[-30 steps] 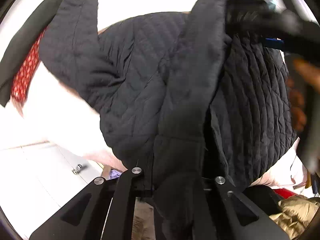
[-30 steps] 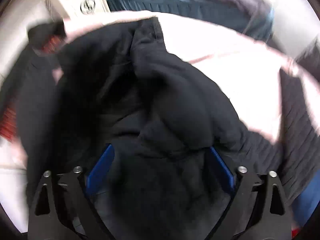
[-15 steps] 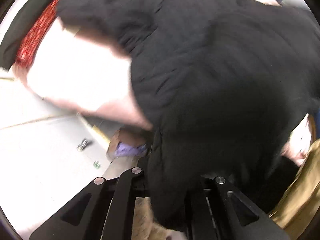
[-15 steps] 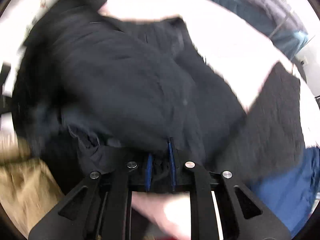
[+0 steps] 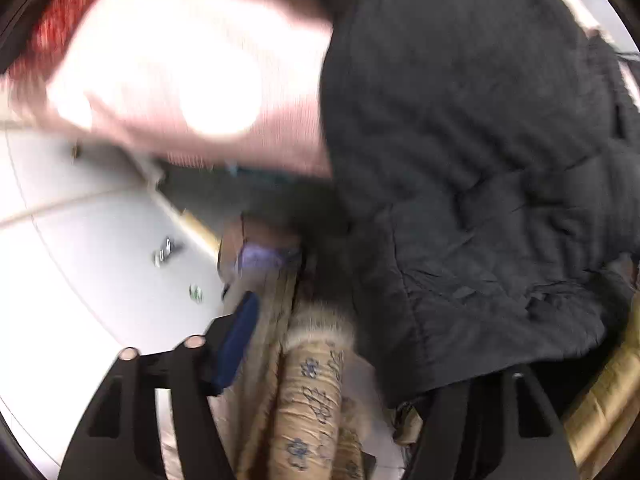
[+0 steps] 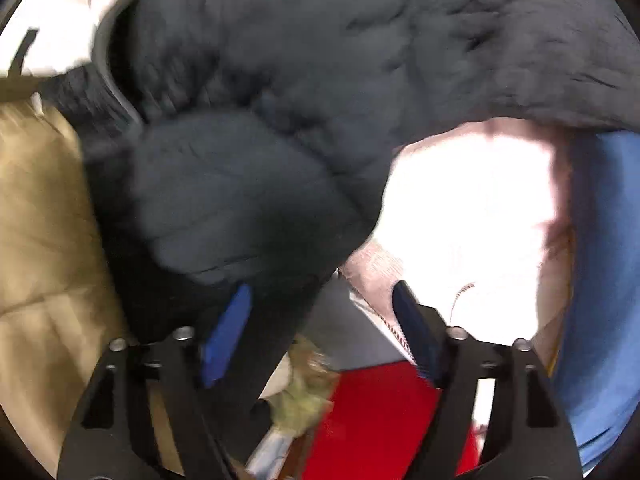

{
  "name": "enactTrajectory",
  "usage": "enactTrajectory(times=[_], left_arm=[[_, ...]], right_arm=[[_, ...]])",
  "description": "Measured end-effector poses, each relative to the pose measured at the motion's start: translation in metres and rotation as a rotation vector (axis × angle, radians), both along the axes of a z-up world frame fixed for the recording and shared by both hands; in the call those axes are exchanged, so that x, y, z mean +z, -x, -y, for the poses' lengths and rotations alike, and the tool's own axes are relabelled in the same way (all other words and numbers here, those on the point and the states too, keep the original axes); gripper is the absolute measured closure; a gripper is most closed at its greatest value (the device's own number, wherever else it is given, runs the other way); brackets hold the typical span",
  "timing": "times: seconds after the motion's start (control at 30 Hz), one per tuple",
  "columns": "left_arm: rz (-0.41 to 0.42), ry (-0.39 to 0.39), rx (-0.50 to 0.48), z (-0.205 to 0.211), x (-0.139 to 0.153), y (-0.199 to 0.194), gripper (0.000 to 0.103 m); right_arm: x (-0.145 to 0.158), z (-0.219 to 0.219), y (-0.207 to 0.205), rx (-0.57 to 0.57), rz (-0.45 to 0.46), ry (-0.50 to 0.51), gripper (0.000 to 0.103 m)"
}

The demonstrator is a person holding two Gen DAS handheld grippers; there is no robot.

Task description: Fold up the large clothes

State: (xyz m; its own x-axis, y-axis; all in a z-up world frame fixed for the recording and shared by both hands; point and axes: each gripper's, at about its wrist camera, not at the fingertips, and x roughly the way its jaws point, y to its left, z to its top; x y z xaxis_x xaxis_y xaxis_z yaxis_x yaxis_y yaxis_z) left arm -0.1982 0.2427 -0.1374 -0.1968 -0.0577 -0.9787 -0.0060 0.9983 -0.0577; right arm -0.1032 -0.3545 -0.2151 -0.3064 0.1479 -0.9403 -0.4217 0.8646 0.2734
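The black quilted jacket point(image 5: 480, 160) lies bunched on the pale pink-white surface point(image 5: 180, 80) and fills the right of the left wrist view. My left gripper point(image 5: 352, 360) points down at the surface's edge, its jaws opening. Its blue left pad point(image 5: 236, 344) is clear of the jacket, while the jacket's hem hides the right finger. In the right wrist view the jacket point(image 6: 280, 120) fills the top and middle. My right gripper point(image 6: 320, 336) has its jaws opening too. A fold of the jacket hangs by its left pad point(image 6: 226, 336), unpressed.
Rolled beige patterned fabric point(image 5: 312, 392) sits under the left gripper, with pale floor point(image 5: 80, 280) to its left and red patterned cloth point(image 5: 60, 20) at the top left. By the right gripper are a tan garment point(image 6: 40, 240), something red point(image 6: 380, 420) and blue cloth point(image 6: 608, 260).
Half a second ago both grippers were shut on the black jacket. Now both pairs of jaws stand apart and the jacket lies loose. Both views have swept over to the surface's edge.
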Motion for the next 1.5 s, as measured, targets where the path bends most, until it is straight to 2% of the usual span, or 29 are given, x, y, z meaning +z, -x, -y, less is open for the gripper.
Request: enactTrajectory(times=[0.07, 0.13, 0.2, 0.23, 0.27, 0.3, 0.37, 0.43, 0.5, 0.67, 0.7, 0.77, 0.83, 0.87, 0.9, 0.93, 1.0, 1.03, 1.07, 1.1, 1.17, 1.2, 1.27, 1.33, 1.37, 1.4, 1.43, 1.47, 1.5], left_arm=[[0.073, 0.010, -0.062, -0.001, 0.023, -0.014, 0.031], [0.105, 0.036, -0.116, 0.008, 0.043, -0.027, 0.031], [0.112, 0.088, -0.253, 0.022, 0.061, -0.040, 0.030], [0.106, 0.102, -0.308, 0.025, 0.059, -0.042, 0.028], [0.077, 0.124, -0.388, 0.032, 0.063, -0.041, 0.025], [0.057, 0.111, -0.473, 0.037, 0.065, -0.037, 0.025], [0.002, 0.104, -0.554, 0.037, 0.066, -0.030, 0.025], [-0.064, 0.146, -0.556, 0.029, 0.063, -0.022, 0.026], [-0.071, 0.191, -0.538, 0.019, 0.070, -0.016, 0.027], [0.033, 0.243, -0.478, 0.003, 0.107, -0.021, 0.030], [0.051, 0.271, -0.474, 0.003, 0.118, -0.023, 0.034], [0.104, 0.343, -0.487, 0.010, 0.138, -0.025, 0.038], [0.166, 0.475, -0.490, 0.024, 0.151, -0.034, 0.033], [0.155, 0.515, -0.475, 0.031, 0.142, -0.037, 0.012], [0.090, 0.538, -0.461, 0.048, 0.120, -0.041, 0.006], [0.040, 0.512, -0.485, 0.059, 0.099, -0.041, 0.006], [-0.130, 0.254, -0.670, 0.117, 0.032, -0.025, 0.009], [-0.240, 0.210, -0.771, 0.140, 0.008, -0.010, 0.016], [-0.273, 0.228, -0.811, 0.151, 0.005, -0.004, 0.037], [-0.254, 0.254, -0.834, 0.154, 0.013, -0.007, 0.041], [-0.198, 0.296, -0.829, 0.142, 0.041, -0.019, 0.038], [-0.178, 0.355, -0.786, 0.127, 0.064, -0.030, 0.033], [-0.060, 0.473, -0.700, 0.100, 0.117, -0.054, 0.024], [0.158, 0.609, -0.610, 0.071, 0.179, -0.080, 0.005], [0.318, 0.684, -0.546, 0.051, 0.214, -0.095, 0.006], [0.439, 0.719, -0.491, 0.040, 0.236, -0.110, 0.006], [0.542, 0.717, -0.432, 0.030, 0.249, -0.121, 0.006], [0.613, 0.663, -0.376, 0.025, 0.253, -0.135, 0.006], [0.629, 0.599, -0.359, 0.029, 0.246, -0.151, 0.006]], right_arm=[[0.033, 0.016, -0.028, -0.091, 0.059, -0.078, 0.028], [0.060, 0.036, -0.059, -0.216, 0.148, -0.160, 0.028], [0.080, 0.057, -0.092, -0.358, 0.222, -0.260, 0.023], [0.087, 0.066, -0.107, -0.426, 0.259, -0.292, 0.022], [0.091, 0.072, -0.121, -0.467, 0.298, -0.282, 0.022], [0.090, 0.073, -0.120, -0.473, 0.322, -0.255, 0.022], [0.082, 0.070, -0.134, -0.447, 0.349, -0.184, 0.022], [0.069, 0.068, -0.130, -0.440, 0.328, -0.173, 0.022], [0.060, 0.064, -0.140, -0.453, 0.296, -0.193, 0.022], [0.046, 0.069, -0.126, -0.428, 0.256, -0.195, 0.022], [0.044, 0.066, -0.129, -0.416, 0.243, -0.199, 0.022], [0.034, 0.044, -0.134, -0.400, 0.232, -0.197, 0.022], [0.036, 0.043, -0.139, -0.384, 0.227, -0.213, 0.022], [0.038, 0.043, -0.141, -0.385, 0.227, -0.218, 0.022], [0.035, 0.040, -0.147, -0.391, 0.224, -0.218, 0.022], [0.032, 0.037, -0.151, -0.395, 0.222, -0.220, 0.022], [0.031, 0.033, -0.155, -0.396, 0.223, -0.233, 0.022], [0.031, 0.029, -0.157, -0.394, 0.221, -0.234, 0.022], [0.030, 0.025, -0.157, -0.389, 0.214, -0.239, 0.022], [0.031, 0.023, -0.156, -0.383, 0.211, -0.244, 0.022], [0.033, 0.019, -0.153, -0.371, 0.214, -0.255, 0.022], [0.032, 0.020, -0.151, -0.369, 0.208, -0.252, 0.022], [0.028, 0.024, -0.148, -0.378, 0.193, -0.245, 0.022], [0.024, 0.029, -0.150, -0.398, 0.185, -0.240, 0.022], [0.021, 0.033, -0.152, -0.415, 0.180, -0.238, 0.022], [0.019, 0.034, -0.155, -0.424, 0.180, -0.243, 0.022], [0.018, 0.035, -0.160, -0.434, 0.184, -0.247, 0.022], [0.018, 0.034, -0.165, -0.436, 0.194, -0.246, 0.022], [0.020, 0.033, -0.173, -0.429, 0.217, -0.239, 0.022]])
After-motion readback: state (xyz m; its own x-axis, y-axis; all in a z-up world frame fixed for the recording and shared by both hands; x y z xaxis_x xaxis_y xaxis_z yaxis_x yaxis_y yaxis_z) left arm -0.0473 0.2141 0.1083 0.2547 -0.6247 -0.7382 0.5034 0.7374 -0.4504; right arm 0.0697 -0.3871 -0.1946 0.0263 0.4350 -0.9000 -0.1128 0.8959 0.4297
